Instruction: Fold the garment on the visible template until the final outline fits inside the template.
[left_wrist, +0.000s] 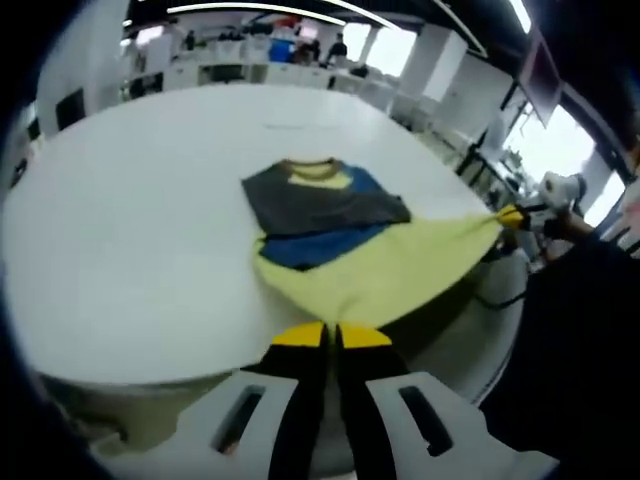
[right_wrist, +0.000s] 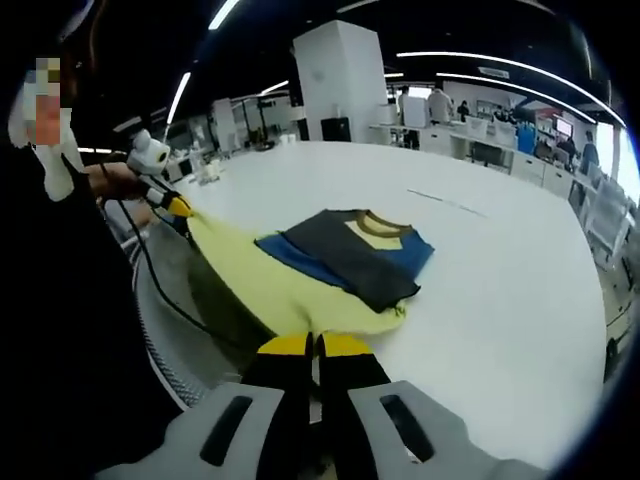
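A garment (left_wrist: 330, 215) lies on the white round table (left_wrist: 130, 220), its collar at the far end. It has a grey part folded over blue, and a yellow lower part that stretches off the near table edge. My left gripper (left_wrist: 331, 335) is shut on one corner of the yellow hem. My right gripper (left_wrist: 512, 216), off to the right, pinches the other corner. In the right gripper view the same garment (right_wrist: 350, 250) runs from my right gripper (right_wrist: 316, 345), shut on the hem, to my left gripper (right_wrist: 178, 207) at the left.
A person's dark clothing (left_wrist: 590, 330) stands close at the table edge, and shows again (right_wrist: 60, 330) beside a black cable (right_wrist: 160, 290). A faint line (right_wrist: 440, 200) marks the table beyond the garment. Desks and people (right_wrist: 440, 100) are far behind.
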